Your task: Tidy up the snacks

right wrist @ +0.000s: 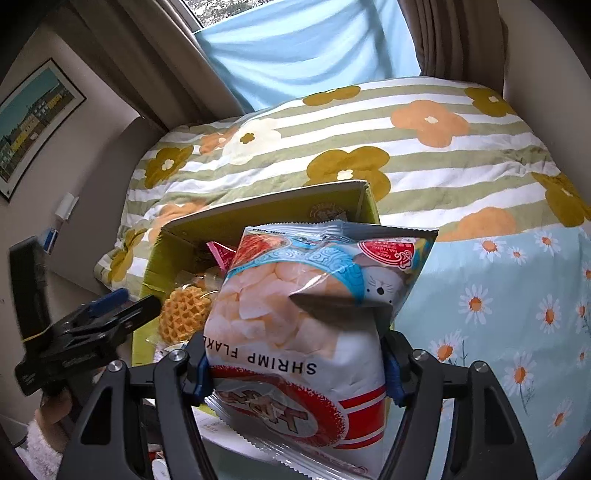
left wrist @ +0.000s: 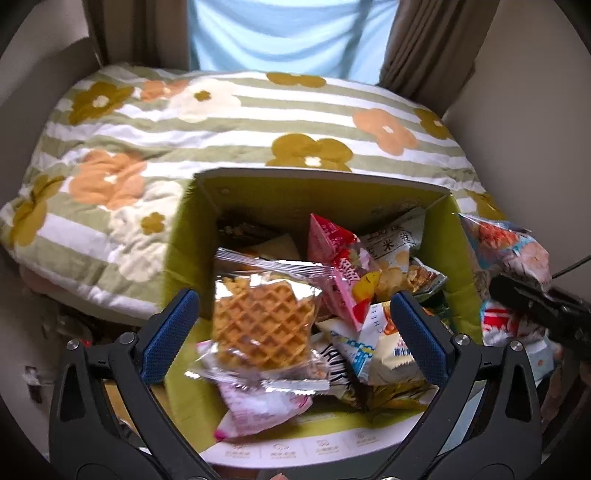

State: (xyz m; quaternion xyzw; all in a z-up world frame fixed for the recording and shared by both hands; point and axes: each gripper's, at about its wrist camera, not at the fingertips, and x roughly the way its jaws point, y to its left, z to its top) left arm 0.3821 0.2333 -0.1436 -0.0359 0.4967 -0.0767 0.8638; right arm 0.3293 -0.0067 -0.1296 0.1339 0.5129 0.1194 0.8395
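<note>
Snacks fill your green box (left wrist: 192,236), which sits against a striped quilt (left wrist: 240,122) printed with orange and mustard flowers. On top of the pile lies a waffle packet (left wrist: 264,325), wrapped in clear plastic, with a pink carton (left wrist: 334,258) just behind it and several crinkled packets (left wrist: 373,354) touching it on the right.

Your left claw (left wrist: 291,328) hangs over the open box, pointing steeply down. Its jaws stand spread wide, one blue pad at each side of the waffle packet, and neither pad presses on it. The packet looks a little blurred, tilted on the heap.

Your right claw (right wrist: 297,365) pinches a shrimp flakes bag (right wrist: 306,317) across its lower part, a blue pad on each edge. The bag hangs upside down to the camera, its sealed top edge pointing away, and hides much of the box behind it. From the left wrist view you see the same bag at the right edge, outside the box wall, beside the box's right wall.

To the right of the quilt lies a pale blue sheet (right wrist: 517,295) with daisies. Behind the quilt hang a light blue cloth (left wrist: 291,33) and brown curtains (left wrist: 436,44).
</note>
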